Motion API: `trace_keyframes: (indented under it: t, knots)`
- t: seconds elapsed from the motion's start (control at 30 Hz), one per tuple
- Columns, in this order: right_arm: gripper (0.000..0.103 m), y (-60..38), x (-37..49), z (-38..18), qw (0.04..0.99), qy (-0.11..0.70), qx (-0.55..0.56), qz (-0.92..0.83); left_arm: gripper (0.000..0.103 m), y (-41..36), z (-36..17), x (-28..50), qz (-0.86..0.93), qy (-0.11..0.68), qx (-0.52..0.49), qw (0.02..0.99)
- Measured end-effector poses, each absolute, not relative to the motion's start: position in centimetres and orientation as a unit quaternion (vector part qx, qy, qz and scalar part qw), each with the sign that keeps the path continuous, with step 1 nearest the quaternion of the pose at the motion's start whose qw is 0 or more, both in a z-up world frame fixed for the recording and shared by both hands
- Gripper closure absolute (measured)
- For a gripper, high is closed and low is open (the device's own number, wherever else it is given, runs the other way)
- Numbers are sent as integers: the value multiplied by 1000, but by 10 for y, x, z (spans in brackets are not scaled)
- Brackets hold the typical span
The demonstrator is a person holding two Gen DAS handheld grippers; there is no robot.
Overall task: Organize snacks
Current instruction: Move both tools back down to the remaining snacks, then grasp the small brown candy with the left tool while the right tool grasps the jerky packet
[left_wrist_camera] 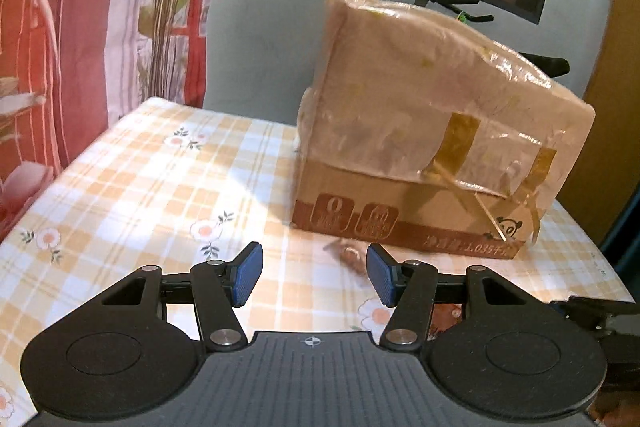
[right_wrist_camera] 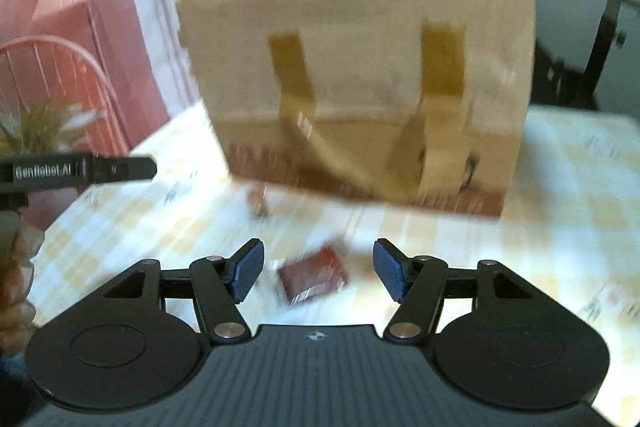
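A tan cardboard snack box (left_wrist_camera: pixel 432 131) wrapped in clear plastic with gold tape strips stands on the checked tablecloth (left_wrist_camera: pixel 152 187). It also shows, blurred, in the right wrist view (right_wrist_camera: pixel 360 67). A small brown wrapped snack (left_wrist_camera: pixel 350 255) lies in front of the box, just beyond my open, empty left gripper (left_wrist_camera: pixel 315 277). In the right wrist view a dark red snack packet (right_wrist_camera: pixel 314 277) lies on the table between the open fingers of my right gripper (right_wrist_camera: pixel 318 275). Another small brown snack (right_wrist_camera: pixel 258 203) lies near the box's base.
A red and pink curtain (left_wrist_camera: pixel 80 27) and a plant (left_wrist_camera: pixel 168 7) stand behind the table's left side. A dark stand (right_wrist_camera: pixel 600 27) is at the back right. The left gripper's body (right_wrist_camera: pixel 76 171) shows at the left edge of the right view.
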State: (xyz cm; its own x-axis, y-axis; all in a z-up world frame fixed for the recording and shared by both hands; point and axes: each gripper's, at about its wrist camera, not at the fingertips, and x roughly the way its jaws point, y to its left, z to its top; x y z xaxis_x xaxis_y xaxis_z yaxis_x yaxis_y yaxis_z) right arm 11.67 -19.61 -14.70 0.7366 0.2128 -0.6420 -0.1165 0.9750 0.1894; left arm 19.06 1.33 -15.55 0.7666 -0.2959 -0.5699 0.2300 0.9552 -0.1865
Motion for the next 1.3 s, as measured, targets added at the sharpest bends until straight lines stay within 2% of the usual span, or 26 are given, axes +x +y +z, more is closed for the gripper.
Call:
trace_keyframes:
  t: [0.27, 0.5, 0.87, 0.97, 1.0, 1.1, 1.17, 1.3]
  knots:
    - [39, -183, 128, -170, 901, 412, 76, 114, 43, 14, -162, 193, -145, 321, -58, 934]
    - [37, -180, 158, -173, 898, 417, 83, 116, 43, 16, -166, 191, -142, 324, -63, 933]
    - [35, -143, 184, -184, 915, 391, -23, 99, 44, 21, -173, 192, -130, 334, -72, 931]
    - [39, -143, 179, -188, 923, 370, -33, 101, 44, 21, -174, 193, -126, 336, -70, 931]
    - [49, -146, 176, -188, 926, 364, -31, 97, 44, 20, -175, 193, -125, 337, -69, 931]
    - [56, -157, 168, -188, 930, 355, -18, 95, 44, 18, -177, 196, -124, 342, -70, 929]
    - [61, -163, 163, -185, 930, 355, -11, 90, 44, 14, -178, 199, -127, 348, -68, 926]
    - [61, -172, 153, -183, 933, 350, -20, 79, 44, 1, -181, 213, -141, 351, -65, 923]
